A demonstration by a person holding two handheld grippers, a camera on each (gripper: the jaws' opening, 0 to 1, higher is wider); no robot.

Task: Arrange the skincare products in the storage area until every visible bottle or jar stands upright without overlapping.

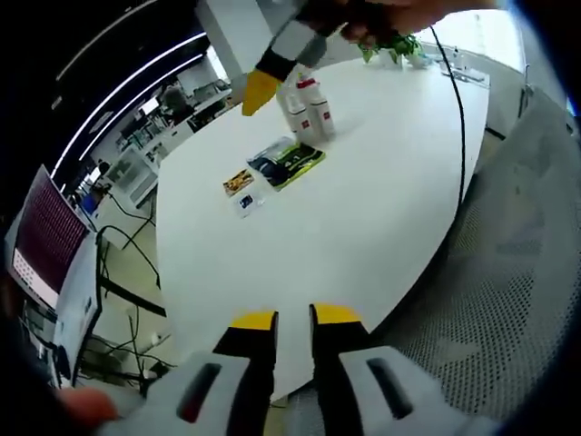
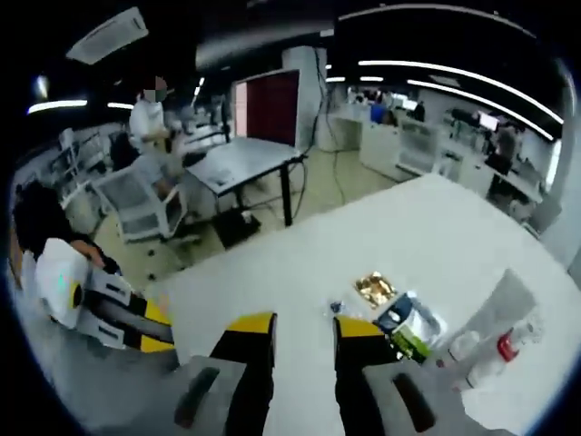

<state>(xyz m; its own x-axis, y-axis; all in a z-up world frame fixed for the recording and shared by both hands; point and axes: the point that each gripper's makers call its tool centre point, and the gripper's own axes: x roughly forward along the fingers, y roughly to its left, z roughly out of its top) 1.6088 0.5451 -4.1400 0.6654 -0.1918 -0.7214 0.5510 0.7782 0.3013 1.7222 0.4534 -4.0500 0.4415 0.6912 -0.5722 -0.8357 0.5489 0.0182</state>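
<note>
Left gripper (image 1: 292,318) low in frame over white worktop (image 1: 363,209) edge, jaws slightly apart, nothing between. Right gripper (image 2: 304,325) low centre, jaws parted, empty. White bottles (image 1: 309,107) upright, clustered upper centre of left gripper view; lower right in right gripper view. Flat sachets (image 1: 283,163) just beside bottles. Green plant (image 1: 390,44) at top.

The surface (image 1: 363,209) is plain white; the bottles (image 1: 309,107) on it are white with red caps and red marks; beside them lies a black-and-lime sachet (image 1: 289,162), then a gold-and-black packet (image 1: 238,182); both grippers' jaws are black, tipped yellow.
</note>
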